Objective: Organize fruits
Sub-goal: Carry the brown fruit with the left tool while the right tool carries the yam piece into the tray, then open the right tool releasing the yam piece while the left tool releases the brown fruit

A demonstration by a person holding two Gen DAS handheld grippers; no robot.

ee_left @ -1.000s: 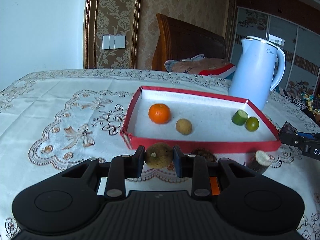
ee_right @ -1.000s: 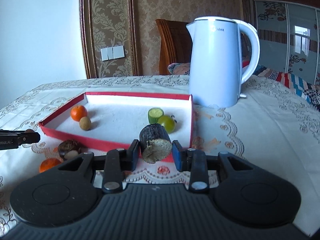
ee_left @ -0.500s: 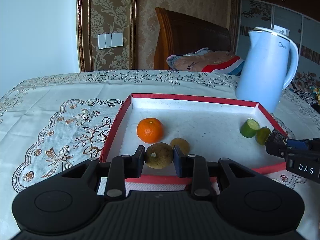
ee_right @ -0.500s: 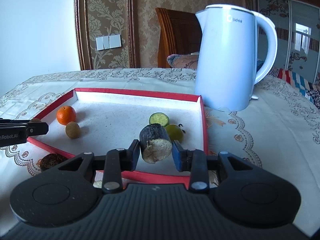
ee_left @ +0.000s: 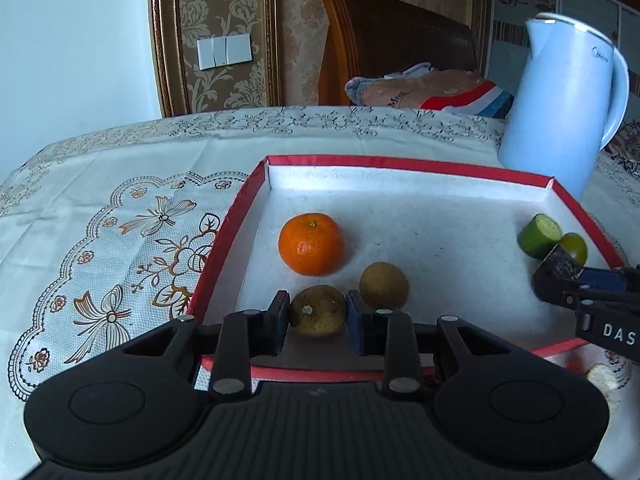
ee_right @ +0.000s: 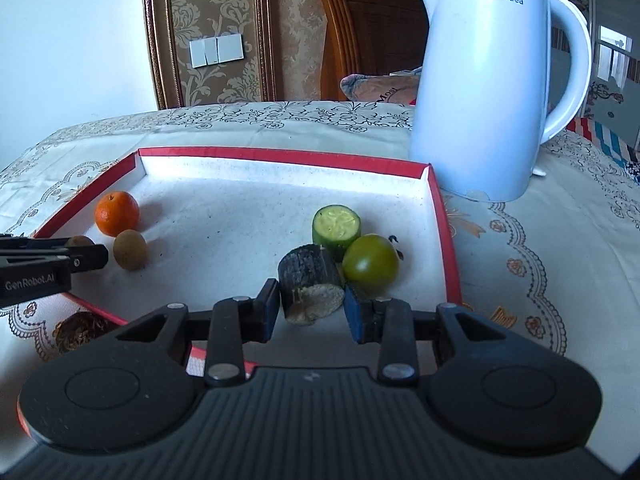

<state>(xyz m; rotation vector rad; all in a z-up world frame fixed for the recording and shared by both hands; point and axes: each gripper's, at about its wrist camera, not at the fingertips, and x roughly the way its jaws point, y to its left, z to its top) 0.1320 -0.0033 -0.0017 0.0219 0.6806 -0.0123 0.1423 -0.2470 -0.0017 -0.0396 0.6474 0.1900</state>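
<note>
While a brown fruit [ee_left: 318,311] was clamped in the left gripper [ee_left: 319,314] above the red tray [ee_left: 408,163], a dark cut chunk [ee_right: 311,284] was gripped by the right gripper [ee_right: 311,304], the green fruit [ee_right: 370,264] at its 1 o'clock.

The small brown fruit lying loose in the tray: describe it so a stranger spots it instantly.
Find the red-rimmed tray beside the white kettle. At its left end sits an orange; the small brown fruit lies just beside it, duller and smaller, held by no gripper.

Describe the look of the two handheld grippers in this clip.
Both match: matte black ribbed bodies, two round discs, silver pivot pins, blue finger pads. The left gripper reads "GenRobot.AI" along its side; the right gripper shows white "DAS". No cables or sleeves visible.
</note>
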